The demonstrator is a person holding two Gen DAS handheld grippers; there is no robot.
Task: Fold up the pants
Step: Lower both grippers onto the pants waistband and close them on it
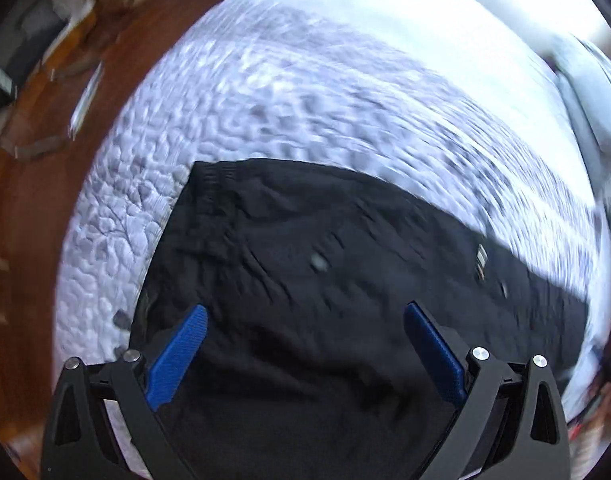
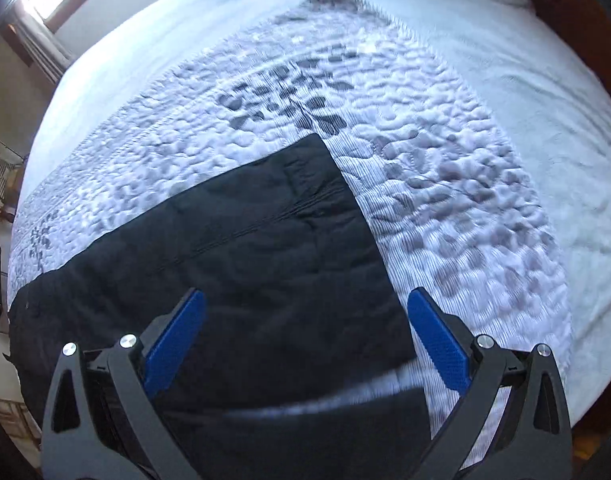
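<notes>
Lying flat, centre-frame on the white quilted bedspread [image 2: 445, 128]: black fabric pants [image 2: 265, 240]. Left gripper [image 1: 305, 312] and right gripper [image 2: 305, 296] hover spread, empty. Advice: pinch matching edges, fold evenly.

The pants [image 1: 305, 264] [image 2: 241, 264] were black and were laid flat on a quilt [image 2: 445, 152], stretched out lengthwise. Light creases and a stitched seam were seen across the fabric, and a straight end was seen at the quilt's patterned middle
</notes>
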